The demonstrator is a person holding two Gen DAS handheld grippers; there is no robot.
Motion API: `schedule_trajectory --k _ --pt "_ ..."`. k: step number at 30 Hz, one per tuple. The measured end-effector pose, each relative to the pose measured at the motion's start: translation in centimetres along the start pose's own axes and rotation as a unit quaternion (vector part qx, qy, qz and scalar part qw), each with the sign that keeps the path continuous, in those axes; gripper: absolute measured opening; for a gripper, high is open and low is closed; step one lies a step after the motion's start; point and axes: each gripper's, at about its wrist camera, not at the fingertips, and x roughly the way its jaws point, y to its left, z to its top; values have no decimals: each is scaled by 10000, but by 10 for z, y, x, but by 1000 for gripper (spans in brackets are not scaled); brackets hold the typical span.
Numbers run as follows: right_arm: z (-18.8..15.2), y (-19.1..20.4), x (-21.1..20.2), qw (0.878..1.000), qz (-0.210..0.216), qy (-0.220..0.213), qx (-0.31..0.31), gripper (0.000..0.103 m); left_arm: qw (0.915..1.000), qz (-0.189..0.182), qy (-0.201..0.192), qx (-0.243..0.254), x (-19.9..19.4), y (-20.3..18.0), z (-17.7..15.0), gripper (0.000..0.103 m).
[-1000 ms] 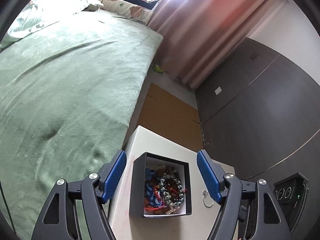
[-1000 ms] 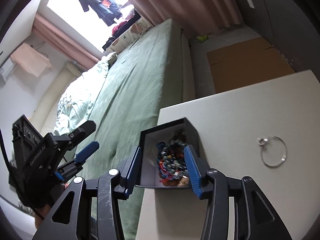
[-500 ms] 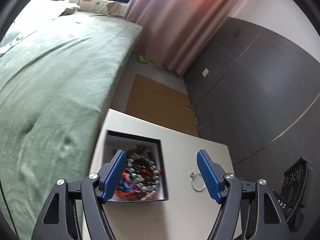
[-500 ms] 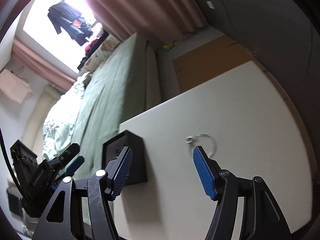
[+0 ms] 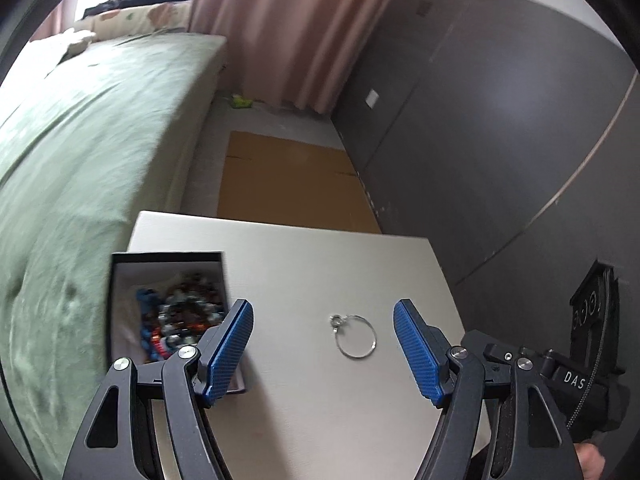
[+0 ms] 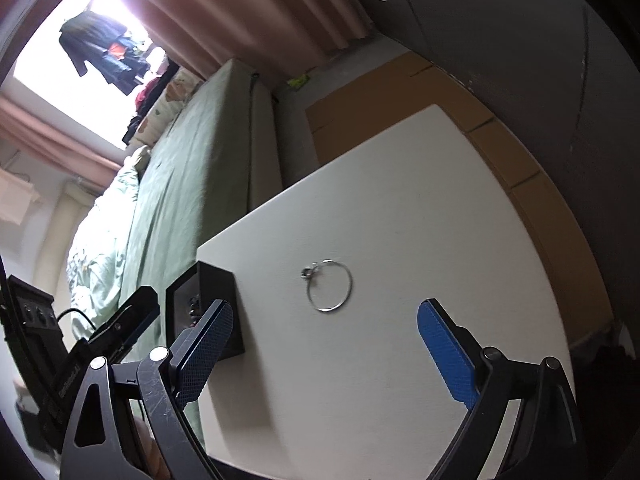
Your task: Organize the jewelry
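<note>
Left gripper: ours (image 5: pixel 323 342) hangs over the white table (image 5: pixel 304 264) with its blue pads spread wide and nothing between them; in the right wrist view we see it (image 6: pixel 120 328) at the table's left edge, beside the box.
Right gripper: ours (image 6: pixel 326 348) hovers low over the table (image 6: pixel 400 220), jaws wide apart and empty; from the left wrist view only part of its dark body shows at the right border.
Silver ring: we see the thin hoop (image 5: pixel 355 336) lying flat on the bare tabletop, a small clasp at its upper left; it sits in line with the gap between the left pads, touching neither. In the right wrist view it (image 6: pixel 329 286) lies ahead of the right pads, apart from both.
Black box: the open box (image 5: pixel 120 300) stands at the table's left edge, next to the bed; its white inside holds a heap of coloured beads (image 5: pixel 180 312). The left pad partly covers its near right corner in the picture. From the right wrist we see mostly its dark outer wall (image 6: pixel 218 304).
Ring to box: near, not touching.
Bed: a green cover (image 5: pixel 80 152) runs along the table's left side.
Floor: brown cardboard (image 5: pixel 288 176) lies beyond the table, against the dark wall panels (image 5: pixel 480 140).
</note>
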Motion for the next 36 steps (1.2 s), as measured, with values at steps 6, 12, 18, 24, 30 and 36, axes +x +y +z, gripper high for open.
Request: schedule_trajectory --k 6,12,18,24,30,36 --pt "8 -12 -5 9998 -176 12 -8 94 9982 160 544 203 41 -19 -1 57" --pt "19 -31 -13 9996 -263 -45 91 94 9937 347 993 376 81 -32 -5 47" --pt "30 -46 -14 9992 -330 -45 219 94 9893 591 1253 466 113 -36 -7 37" --pt "34 -61 -19 9987 -291 -77 420 94 9858 758 1380 590 136 -42 -10 34" --pt "38 -71 -25 9979 -253 -167 578 94 9786 1103 1467 936 151 -49 -14 33" --pt "38 -72 -26 9976 -213 -180 626 94 9744 1267 1361 1263 150 -53 -21 23"
